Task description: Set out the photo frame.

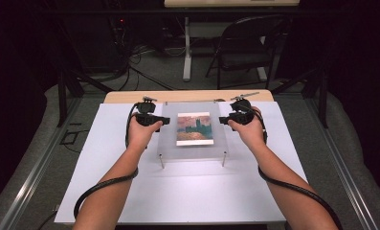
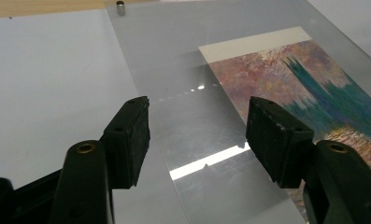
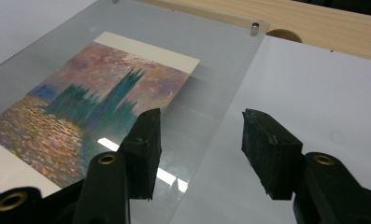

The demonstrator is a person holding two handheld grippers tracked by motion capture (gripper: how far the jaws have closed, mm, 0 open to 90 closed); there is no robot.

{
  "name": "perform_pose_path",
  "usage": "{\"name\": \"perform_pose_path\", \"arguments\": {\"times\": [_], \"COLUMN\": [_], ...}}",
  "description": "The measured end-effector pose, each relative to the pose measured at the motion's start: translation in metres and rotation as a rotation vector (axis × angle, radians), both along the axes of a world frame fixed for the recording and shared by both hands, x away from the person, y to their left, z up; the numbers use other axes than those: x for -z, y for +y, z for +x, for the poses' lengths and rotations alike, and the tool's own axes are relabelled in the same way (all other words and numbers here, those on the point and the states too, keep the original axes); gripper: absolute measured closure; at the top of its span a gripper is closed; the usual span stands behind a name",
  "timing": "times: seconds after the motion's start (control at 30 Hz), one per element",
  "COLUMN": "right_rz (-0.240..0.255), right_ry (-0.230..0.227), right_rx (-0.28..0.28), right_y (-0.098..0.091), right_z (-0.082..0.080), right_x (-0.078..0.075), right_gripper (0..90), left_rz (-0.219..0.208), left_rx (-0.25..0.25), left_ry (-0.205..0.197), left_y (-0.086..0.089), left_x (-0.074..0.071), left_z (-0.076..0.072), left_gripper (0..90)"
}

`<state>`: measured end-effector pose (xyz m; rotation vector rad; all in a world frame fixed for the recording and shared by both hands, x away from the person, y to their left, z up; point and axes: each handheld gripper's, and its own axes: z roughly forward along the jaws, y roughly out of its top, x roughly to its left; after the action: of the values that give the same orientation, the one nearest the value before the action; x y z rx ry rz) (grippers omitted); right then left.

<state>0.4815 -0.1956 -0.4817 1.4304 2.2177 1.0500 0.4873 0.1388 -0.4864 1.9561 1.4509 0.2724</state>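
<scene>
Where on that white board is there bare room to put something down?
The white board is bare between the clear panel and the person's edge, and along its outer sides. The far middle is crowded: the panel over the painted print, with the left gripper and right gripper flanking it.

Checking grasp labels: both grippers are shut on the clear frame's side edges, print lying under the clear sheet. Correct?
Not shut. The left gripper and right gripper hover open at the clear frame edges, as both gripper views show. The print does lie under the sheet.

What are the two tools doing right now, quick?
Left tool: open, holding nothing, over the clear sheet's left edge.
Right tool: open, holding nothing, over its right edge.
</scene>
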Motion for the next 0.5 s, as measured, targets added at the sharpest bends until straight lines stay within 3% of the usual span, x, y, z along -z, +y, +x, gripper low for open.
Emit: {"name": "perform_pose_path", "arguments": {"times": [0.2,0.5], "right_rz": [0.022,0.067], "right_ry": [0.021,0.069], "right_rx": [-0.004,0.013], "right_y": [0.006,0.010], "right_z": [0.007,0.019], "right_x": [0.012,0.025], "right_gripper": [46.7,43.6], "left_rz": [-0.027,-0.015], "left_rx": [-0.006,-0.027], "left_ry": [0.040,0.070], "left_y": [-0.005,-0.009], "left_x": [0.012,0.024], "left_z": [0.007,0.018], "left_gripper": [40.5,38.3]}}
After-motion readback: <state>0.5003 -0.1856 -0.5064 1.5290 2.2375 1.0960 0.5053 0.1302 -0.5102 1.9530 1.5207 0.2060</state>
